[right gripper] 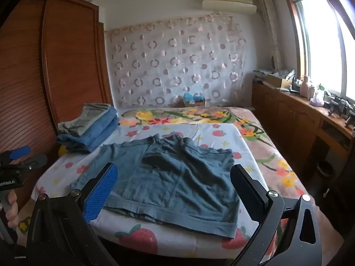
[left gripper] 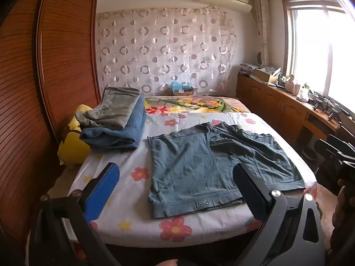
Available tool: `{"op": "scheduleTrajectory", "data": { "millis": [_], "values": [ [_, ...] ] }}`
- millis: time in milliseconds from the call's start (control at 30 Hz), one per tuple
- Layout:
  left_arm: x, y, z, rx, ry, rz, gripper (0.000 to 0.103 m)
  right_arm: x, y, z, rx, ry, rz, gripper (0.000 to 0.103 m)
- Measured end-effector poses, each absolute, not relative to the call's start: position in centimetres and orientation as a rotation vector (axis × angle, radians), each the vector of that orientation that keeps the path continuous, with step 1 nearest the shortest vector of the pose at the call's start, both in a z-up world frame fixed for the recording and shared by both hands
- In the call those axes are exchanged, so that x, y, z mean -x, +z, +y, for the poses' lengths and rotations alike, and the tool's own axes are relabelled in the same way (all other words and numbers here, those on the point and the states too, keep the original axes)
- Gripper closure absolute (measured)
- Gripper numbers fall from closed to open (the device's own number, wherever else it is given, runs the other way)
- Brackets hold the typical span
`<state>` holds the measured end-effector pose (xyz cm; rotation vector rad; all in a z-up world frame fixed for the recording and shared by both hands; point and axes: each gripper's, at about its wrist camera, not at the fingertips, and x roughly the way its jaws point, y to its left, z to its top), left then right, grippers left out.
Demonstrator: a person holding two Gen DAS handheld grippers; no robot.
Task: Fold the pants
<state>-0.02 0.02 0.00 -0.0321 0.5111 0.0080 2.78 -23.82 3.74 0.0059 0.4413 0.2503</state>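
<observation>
Since no fold is begun, the shorts (left gripper: 213, 166) are spread flat on the bed (left gripper: 133, 221) (waistband nearest); left gripper (left gripper: 175, 190) and right gripper (right gripper: 175, 188) are held wide above, empty.

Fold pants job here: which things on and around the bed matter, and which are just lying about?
For the job:
- teal shorts, spread flat on the bed sheet
- left tool, open
- right tool, open

Lying about:
- stack of folded clothes
- yellow plush toy
- cardboard box by the curtain
</observation>
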Motion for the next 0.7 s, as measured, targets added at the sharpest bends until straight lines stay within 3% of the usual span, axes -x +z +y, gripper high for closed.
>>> {"op": "scheduleTrajectory", "data": {
  "millis": [700],
  "values": [
    [0.16, -0.16, -0.09, 0.037, 0.006, 0.519, 0.0, -2.3, 3.91, -23.96, -0.021, 0.257, 0.436, 0.0]
  ]
}}
